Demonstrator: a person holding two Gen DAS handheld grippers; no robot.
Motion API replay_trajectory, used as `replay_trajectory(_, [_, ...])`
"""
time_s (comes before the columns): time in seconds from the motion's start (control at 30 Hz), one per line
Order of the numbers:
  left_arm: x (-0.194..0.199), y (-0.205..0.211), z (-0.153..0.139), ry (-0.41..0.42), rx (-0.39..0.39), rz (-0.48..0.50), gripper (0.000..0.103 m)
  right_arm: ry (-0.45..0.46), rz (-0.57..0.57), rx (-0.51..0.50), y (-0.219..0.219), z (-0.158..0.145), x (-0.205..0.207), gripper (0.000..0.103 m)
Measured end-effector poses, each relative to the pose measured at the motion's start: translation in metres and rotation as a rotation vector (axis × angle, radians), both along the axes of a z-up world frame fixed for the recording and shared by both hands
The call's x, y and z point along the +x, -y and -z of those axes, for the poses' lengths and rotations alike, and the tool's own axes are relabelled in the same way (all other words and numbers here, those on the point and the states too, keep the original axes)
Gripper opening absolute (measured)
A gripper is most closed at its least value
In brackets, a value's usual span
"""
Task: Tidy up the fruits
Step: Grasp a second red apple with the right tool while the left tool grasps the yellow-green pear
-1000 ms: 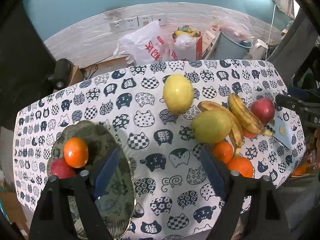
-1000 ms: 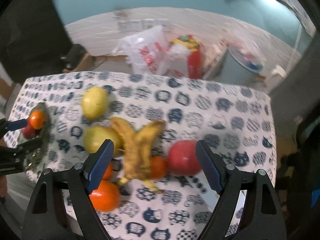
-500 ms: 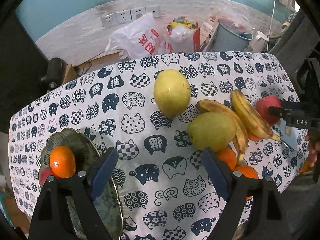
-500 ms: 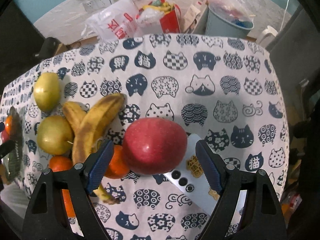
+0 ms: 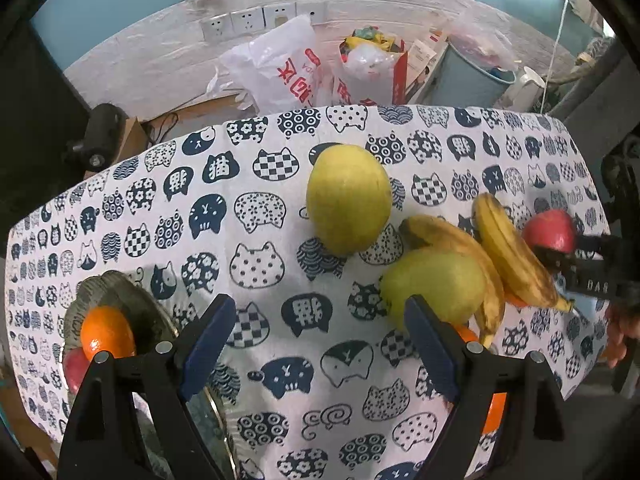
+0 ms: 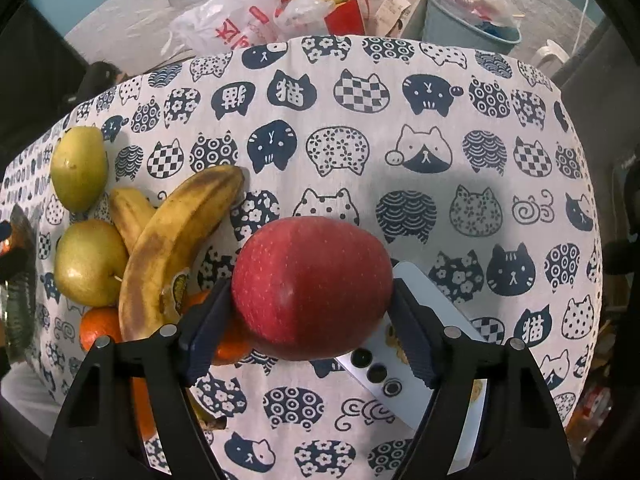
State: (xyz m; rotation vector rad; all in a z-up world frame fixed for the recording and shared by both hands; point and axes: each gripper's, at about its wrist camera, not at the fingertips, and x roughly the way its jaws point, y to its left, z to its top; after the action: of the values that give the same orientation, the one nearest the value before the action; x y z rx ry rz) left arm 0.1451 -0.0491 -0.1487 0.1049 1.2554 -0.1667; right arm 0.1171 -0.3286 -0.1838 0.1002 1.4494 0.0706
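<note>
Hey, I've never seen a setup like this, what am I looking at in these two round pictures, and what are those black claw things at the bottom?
Those claws are hand-held grippers, one in each of a person's hands, each with a fisheye camera looking along its fingers. The left gripper is open over the cat-print tablecloth, beside a plate holding an orange. The right gripper is closing around a red apple; its pads sit at the apple's sides. Nearby lie bananas, two pears, more oranges, and a phone partly under the apple.

The tablecloth (image 6: 360,128) carries the character 猫 inside several cat heads (one near its far edge). The right gripper (image 5: 592,280) shows white letters "DAS".
</note>
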Motion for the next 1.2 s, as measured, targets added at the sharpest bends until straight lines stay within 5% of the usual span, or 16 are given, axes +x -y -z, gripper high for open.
replay_trajectory(0.97, [0.076, 0.015, 0.048, -0.036, -0.107, -0.097, 0.087, 0.134, -0.008, 0.028, -0.006, -0.025, 0.025, 0.077])
replay_trajectory(1.1, [0.075, 0.014, 0.052, -0.051, -0.184, -0.082, 0.067, 0.142, -0.012, 0.03, -0.008, -0.027, 0.026, 0.077])
replay_trajectory(1.2, [0.073, 0.021, 0.051, -0.037, -0.155, -0.048, 0.066, 0.144, -0.017, 0.028, -0.01, -0.028, 0.027, 0.077])
